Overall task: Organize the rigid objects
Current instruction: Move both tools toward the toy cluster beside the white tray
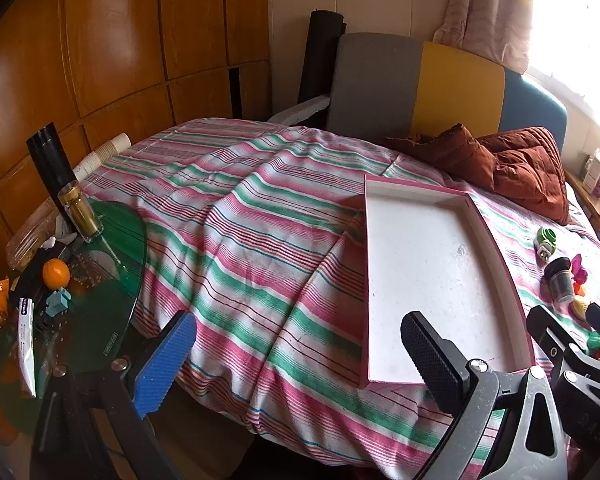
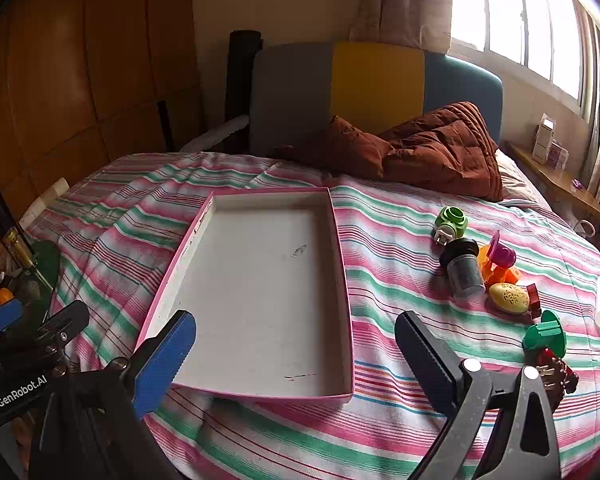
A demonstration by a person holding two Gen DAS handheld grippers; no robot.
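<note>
Both the left gripper [image 1: 300, 364] and the right gripper [image 2: 296, 354] are held wide apart, with nothing gripped. A pink-edged tray [image 2: 340, 240] is laid on the striped bedspread [image 2: 400, 216]. Small toys [image 2: 504, 298] are scattered just to its right, apart from it.
</note>
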